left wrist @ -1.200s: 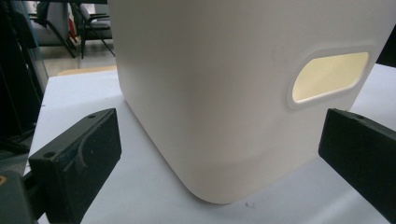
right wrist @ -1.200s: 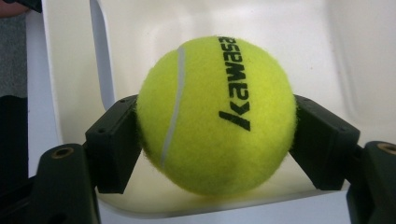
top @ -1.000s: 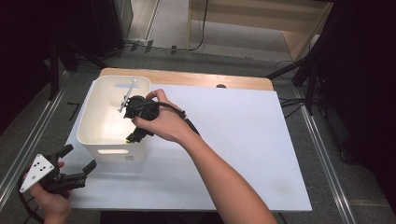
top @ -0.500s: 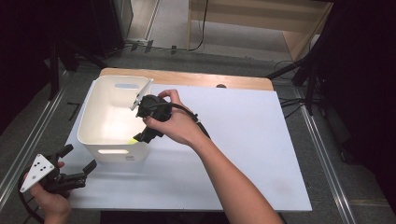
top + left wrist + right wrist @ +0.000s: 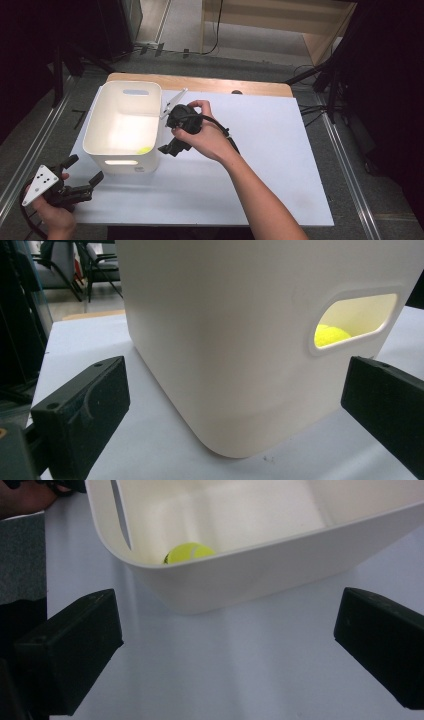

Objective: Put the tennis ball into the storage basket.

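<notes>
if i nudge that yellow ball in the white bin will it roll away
Probably rolls easily: the yellow ball looks round, resting on the smooth floor of the white bin. It likely won't go far, since it already sits by the bin's near wall. Its fuzzy tennis-ball look suggests it's light.

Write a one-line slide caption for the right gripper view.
Open right gripper above the white table, facing a white bin with a tennis ball inside.

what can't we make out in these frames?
- Ball: lower part hidden by the bin wall in the right gripper view; a sliver through the bin's handle slot in the left gripper view; a small yellow spot in the high view.
- Right gripper: fingers mostly hidden under the hand in the high view.
- Bin's far side: cut off by the frame in both gripper views.
</notes>
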Tool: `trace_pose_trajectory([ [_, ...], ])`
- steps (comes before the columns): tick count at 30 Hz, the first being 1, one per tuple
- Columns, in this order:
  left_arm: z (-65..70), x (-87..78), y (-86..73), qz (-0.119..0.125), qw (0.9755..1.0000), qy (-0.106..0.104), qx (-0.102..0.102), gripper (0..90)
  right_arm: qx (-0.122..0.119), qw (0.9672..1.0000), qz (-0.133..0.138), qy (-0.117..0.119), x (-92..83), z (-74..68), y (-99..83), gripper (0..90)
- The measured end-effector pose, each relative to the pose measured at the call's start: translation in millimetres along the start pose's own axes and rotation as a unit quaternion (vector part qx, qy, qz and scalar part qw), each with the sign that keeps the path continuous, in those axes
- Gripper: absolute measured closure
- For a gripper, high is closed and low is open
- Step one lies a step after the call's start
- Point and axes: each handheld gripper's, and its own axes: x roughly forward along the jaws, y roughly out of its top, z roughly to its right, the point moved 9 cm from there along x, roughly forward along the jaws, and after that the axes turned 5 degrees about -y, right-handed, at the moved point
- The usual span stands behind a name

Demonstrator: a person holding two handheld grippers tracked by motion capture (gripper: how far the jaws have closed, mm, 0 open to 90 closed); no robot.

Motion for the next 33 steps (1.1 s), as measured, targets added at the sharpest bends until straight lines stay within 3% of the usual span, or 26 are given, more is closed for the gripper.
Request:
trace_pose_trajectory([
  [11,-0.1,0.0,-0.3,-0.002,1.0,0.0,0.003,0.0,0.008,0.9999,0.009,-0.011,-6.7,6.2,-28.6,0.0],
  [33,0.1,-0.3,-0.6,-0.004,1.0,0.003,0.004,0.0,0.052,0.9973,0.031,-0.041,-16.0,18.9,-90.2,0.0],
])
